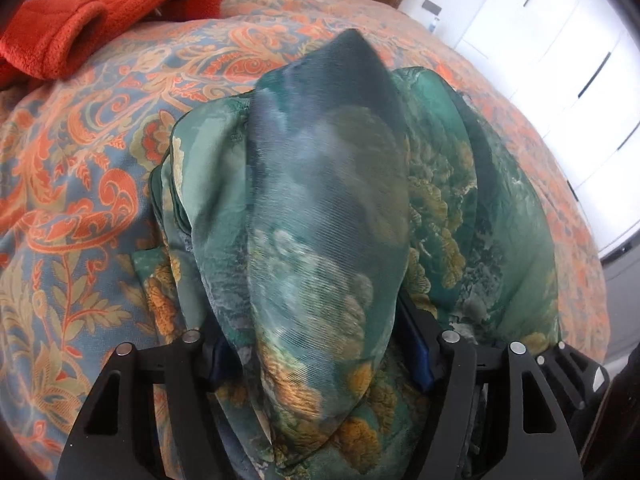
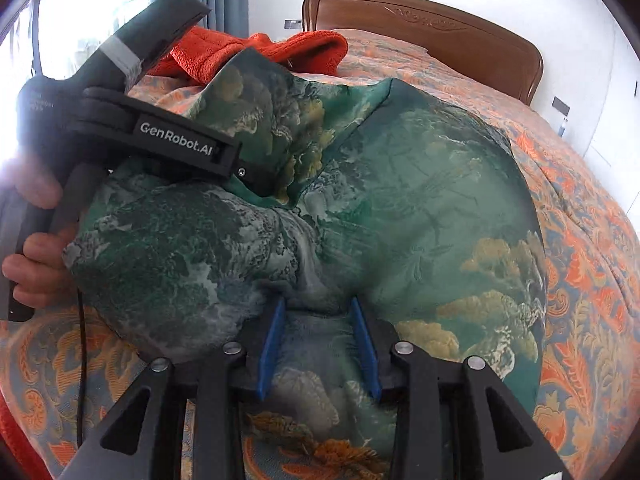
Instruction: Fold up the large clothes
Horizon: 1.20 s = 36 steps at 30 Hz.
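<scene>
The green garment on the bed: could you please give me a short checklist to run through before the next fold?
1. Left tool has cloth: ok. A bunched flap of the green garment rises between its fingers.
2. Right tool has cloth: ok. Fabric puckers between its blue pads.
3. Grip firmness on either side: cannot tell.
4. Garment lying smooth: not ok. It is bunched and ridged between the two tools.
5. Space beyond the garment: ok. The red fleece lies apart, towards the headboard.
6. Garment fully on the bedspread: cannot tell. The near edge is hidden under the tools.
</scene>
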Tool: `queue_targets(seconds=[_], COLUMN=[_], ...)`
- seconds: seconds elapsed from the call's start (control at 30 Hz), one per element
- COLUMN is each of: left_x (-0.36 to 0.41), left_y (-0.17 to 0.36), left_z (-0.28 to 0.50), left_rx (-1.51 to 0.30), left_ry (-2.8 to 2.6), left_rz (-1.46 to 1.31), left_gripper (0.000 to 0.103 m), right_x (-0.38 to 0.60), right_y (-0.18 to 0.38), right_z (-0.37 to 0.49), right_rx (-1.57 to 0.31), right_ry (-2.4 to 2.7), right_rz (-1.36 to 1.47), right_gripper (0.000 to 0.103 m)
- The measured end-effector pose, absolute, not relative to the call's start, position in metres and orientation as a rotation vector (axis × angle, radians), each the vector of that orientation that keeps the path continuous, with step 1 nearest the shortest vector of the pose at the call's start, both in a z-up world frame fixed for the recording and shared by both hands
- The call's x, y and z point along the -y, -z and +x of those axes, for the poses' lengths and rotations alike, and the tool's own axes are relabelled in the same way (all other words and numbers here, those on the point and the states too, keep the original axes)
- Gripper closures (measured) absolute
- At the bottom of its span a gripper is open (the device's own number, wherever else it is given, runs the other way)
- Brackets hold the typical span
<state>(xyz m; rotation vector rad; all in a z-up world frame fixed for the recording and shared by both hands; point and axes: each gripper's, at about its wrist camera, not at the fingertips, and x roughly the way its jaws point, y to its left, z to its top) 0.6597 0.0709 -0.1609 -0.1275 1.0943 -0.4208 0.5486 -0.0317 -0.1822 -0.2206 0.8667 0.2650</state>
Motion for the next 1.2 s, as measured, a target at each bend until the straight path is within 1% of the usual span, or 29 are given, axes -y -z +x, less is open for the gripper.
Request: queue_targets(seconds=[0.03, 0.1, 0.2, 0.3, 0.37, 0.43, 0.5, 0.57, 0.6, 0.63, 0.73, 0.9, 1.0, 1.07, 1.13, 1.2], left_x=[-0.070, -0.071, -0.083, -0.106, -0.125, -0.146, -0.166, -0.178, -0.180, -0.182, -0.176, -0.136, -0.109, -0.098, -0.097, -0.105], left_y=[0.155, 0.138, 0.118, 0.114, 0.116, 0.115, 0.106, 0.100, 0.099, 0.100, 0.108, 0.119, 0.120, 0.135, 0.151, 0.167], left_z=[0.656, 0.645, 0.624, 0.611, 0.607, 0.603, 0.597, 0.599, 0.601, 0.606, 0.625, 0.652, 0.662, 0.672, 0.678, 0.684], left_rx=[-1.093, -1.080, -1.023, -1.058, -1.103, -1.098, -1.057, -1.020, -1.017, -1.022, -1.064, -1.132, -1.151, -1.186, -1.226, -1.263], left_ry=[0.417, 0.386, 0.306, 0.313, 0.350, 0.353, 0.389, 0.452, 0.468, 0.478, 0.503, 0.494, 0.354, 0.272, 0.265, 0.292], left_rz=[-0.118, -0.066, 0.021, -0.047, -0.154, -0.266, -0.385, -0.495, -0.534, -0.570, -0.638, -0.619, -0.449, -0.327, -0.327, -0.410], left_gripper=[0.024, 0.011, 0.000, 0.000, 0.001, 0.001, 0.001, 0.001, 0.001, 0.001, 0.001, 0.001, 0.002, 0.001, 0.000, 0.000], right_x=[0.031, 0.035, 0.040, 0.041, 0.041, 0.040, 0.043, 0.051, 0.055, 0.062, 0.074, 0.095, 0.105, 0.111, 0.114, 0.125], right_y=[0.181, 0.178, 0.171, 0.165, 0.160, 0.154, 0.145, 0.136, 0.129, 0.121, 0.103, 0.091, 0.093, 0.093, 0.095, 0.096], right_z=[0.548, 0.548, 0.545, 0.541, 0.537, 0.532, 0.524, 0.515, 0.510, 0.503, 0.482, 0.451, 0.439, 0.436, 0.435, 0.434], right_rx=[-0.864, -0.865, -0.859, -0.841, -0.822, -0.806, -0.789, -0.775, -0.765, -0.750, -0.719, -0.708, -0.721, -0.732, -0.744, -0.757], right_ry=[-0.269, -0.288, -0.306, -0.298, -0.280, -0.269, -0.271, -0.278, -0.286, -0.296, -0.305, -0.313, -0.308, -0.307, -0.297, -0.285], right_rz=[-0.238, -0.228, -0.223, -0.219, -0.223, -0.222, -0.203, -0.167, -0.141, -0.114, -0.076, -0.030, -0.037, -0.042, -0.047, -0.029], right_gripper=[0.067, 0.067, 0.067, 0.067, 0.067, 0.067, 0.064, 0.052, 0.050, 0.048, 0.047, 0.047, 0.047, 0.047, 0.047, 0.047])
